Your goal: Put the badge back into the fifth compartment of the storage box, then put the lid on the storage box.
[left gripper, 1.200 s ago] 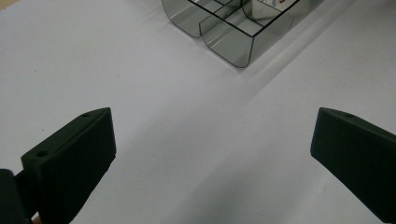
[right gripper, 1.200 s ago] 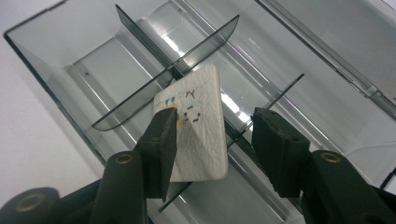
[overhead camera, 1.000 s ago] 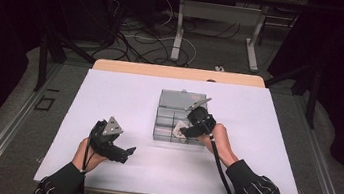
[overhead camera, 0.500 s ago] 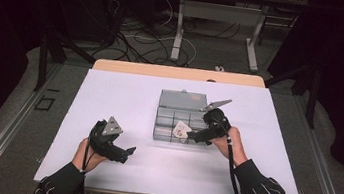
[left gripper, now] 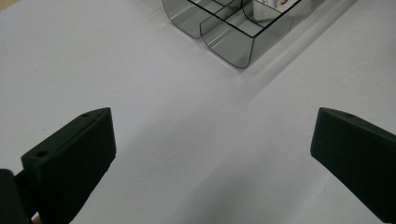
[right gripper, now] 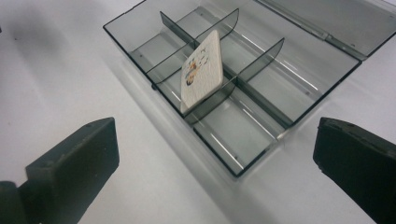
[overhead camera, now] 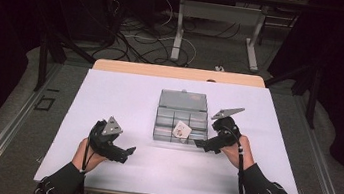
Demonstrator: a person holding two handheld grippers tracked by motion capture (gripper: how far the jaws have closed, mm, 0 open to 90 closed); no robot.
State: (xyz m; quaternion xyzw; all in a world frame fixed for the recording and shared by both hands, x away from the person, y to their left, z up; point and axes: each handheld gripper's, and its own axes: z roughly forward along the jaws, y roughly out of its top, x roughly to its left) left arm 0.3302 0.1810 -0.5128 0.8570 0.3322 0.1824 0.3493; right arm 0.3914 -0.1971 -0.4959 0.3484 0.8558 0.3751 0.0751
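A clear grey compartment box (overhead camera: 163, 126) with its lid folded back sits mid-table. A small white printed card (overhead camera: 182, 130) leans on edge against a divider in a near compartment, also seen as the card (right gripper: 201, 70) in the box (right gripper: 140, 46). My right gripper (overhead camera: 201, 144) lies at the box's near right corner, pointing at it. Its jaws have just been opening and now stand wide, with nothing between them (right gripper: 215, 140). My left gripper (overhead camera: 127, 152) rests open over bare table at the near left. The box's corner (left gripper: 229, 42) lies ahead of the left gripper (left gripper: 212, 135).
The white table top (overhead camera: 110, 94) has bare room left of, right of and in front of the box. A wooden strip (overhead camera: 178, 72) runs along the far edge. Beyond it are floor cables and the legs of another table (overhead camera: 180, 22).
The right gripper drew back from over the box toward the right and opened. The card it carried now leans in a compartment. The left gripper has not moved.
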